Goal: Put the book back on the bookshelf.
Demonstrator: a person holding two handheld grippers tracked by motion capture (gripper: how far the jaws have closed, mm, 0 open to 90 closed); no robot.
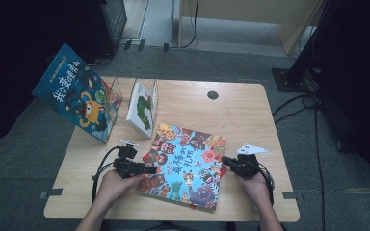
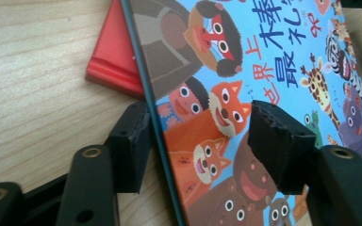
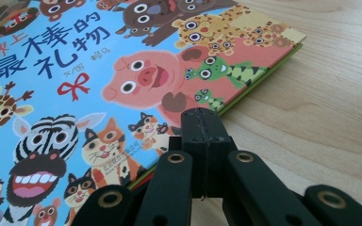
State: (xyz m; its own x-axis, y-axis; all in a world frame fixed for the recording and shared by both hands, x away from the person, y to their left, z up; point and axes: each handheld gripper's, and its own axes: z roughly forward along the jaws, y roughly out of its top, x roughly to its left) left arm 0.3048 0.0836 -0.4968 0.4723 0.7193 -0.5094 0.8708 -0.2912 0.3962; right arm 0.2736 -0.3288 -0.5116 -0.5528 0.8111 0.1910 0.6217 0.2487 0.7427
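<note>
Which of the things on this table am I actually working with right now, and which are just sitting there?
In the job:
animal picture book, lying flat
red book under it
left gripper, open astride the book's edge
right gripper, shut at its other edge

Lying about:
blue monster book, propped upright
white caterpillar book
clear stand

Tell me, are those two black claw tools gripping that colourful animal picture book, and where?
Not gripped. The left gripper has open jaws straddling the colourful animal picture book's left edge, pads not pressing. The right gripper is shut at the right edge, holding nothing.
</note>
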